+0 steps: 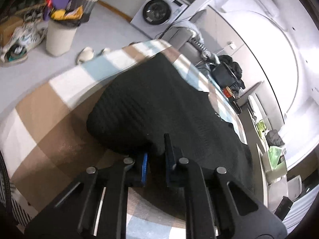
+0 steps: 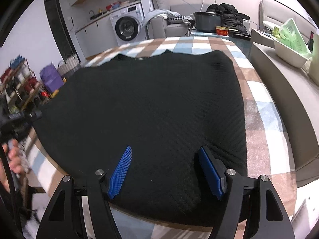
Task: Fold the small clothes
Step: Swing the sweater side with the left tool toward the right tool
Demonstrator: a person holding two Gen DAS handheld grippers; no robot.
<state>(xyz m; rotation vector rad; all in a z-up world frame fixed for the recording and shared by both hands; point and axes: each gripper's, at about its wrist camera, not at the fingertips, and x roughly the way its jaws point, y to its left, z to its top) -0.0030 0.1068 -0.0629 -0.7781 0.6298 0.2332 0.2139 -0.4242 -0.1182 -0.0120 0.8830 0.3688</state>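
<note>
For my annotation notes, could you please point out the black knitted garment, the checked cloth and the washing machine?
black knitted garment [image 2: 143,103]: right wrist view, middle of the knit.
checked cloth [image 2: 259,107]: right wrist view, bare strip beside the garment.
washing machine [image 2: 126,24]: right wrist view, door.

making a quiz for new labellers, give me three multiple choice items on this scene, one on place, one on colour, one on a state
1. Where does the black knit garment lie?
A. on the checked cloth
B. inside the washing machine
C. on the floor

2. What colour are the gripper pads?
A. red
B. blue
C. white

3. How do the two grippers stand?
A. both open
B. left gripper shut on the garment's edge, right gripper open
C. both shut

Answers: 1 A, it is spread over the checks. 2 B, both views show blue pads. 3 B, left pads pinch fabric; right pads stand wide apart.
</note>
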